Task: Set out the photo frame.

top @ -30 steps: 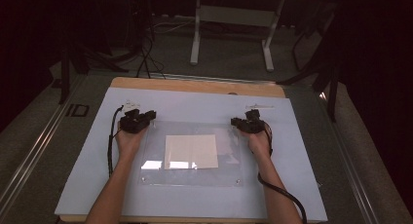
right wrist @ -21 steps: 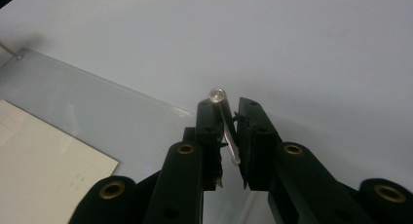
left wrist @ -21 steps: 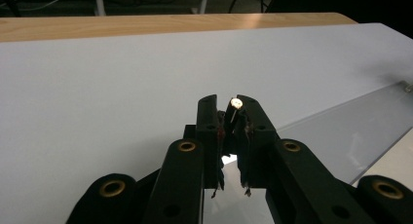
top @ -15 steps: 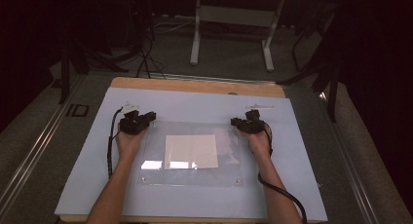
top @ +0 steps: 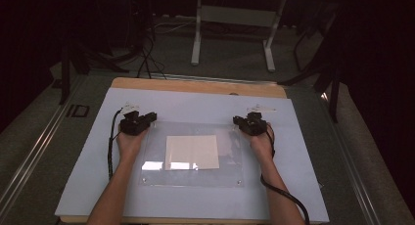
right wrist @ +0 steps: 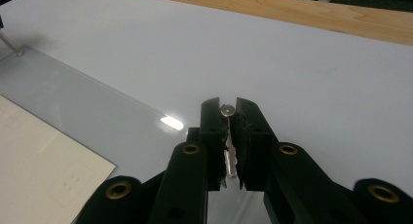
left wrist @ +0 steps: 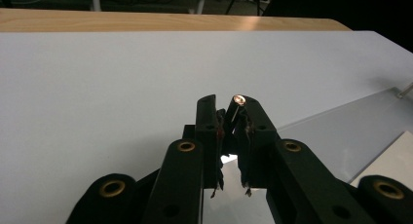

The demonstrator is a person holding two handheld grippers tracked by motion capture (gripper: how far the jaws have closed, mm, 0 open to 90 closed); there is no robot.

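Both grippers — left gripper [top: 147, 118], right gripper [top: 241, 121] — pinched on the clear plate's [top: 191, 178] far-corner screws [right wrist: 226, 108]; next, I judge, lift them out straight.

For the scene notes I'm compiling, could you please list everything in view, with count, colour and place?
Clear acrylic sheet: one, see-through, middle of the mat.
Paper sheet: one, cream, under the acrylic sheet.
Screws: two, metallic, one between each claw's jaws.
Mat: one, pale blue, covering the table.
Table: one, light wood, edge showing at the far side.
Desk frame: one, grey, on the floor behind.
Left claw: black, shut on a screw at the sheet's far left corner.
Right claw: black, shut on a screw at the far right corner.
Forearms: two, entering from below.
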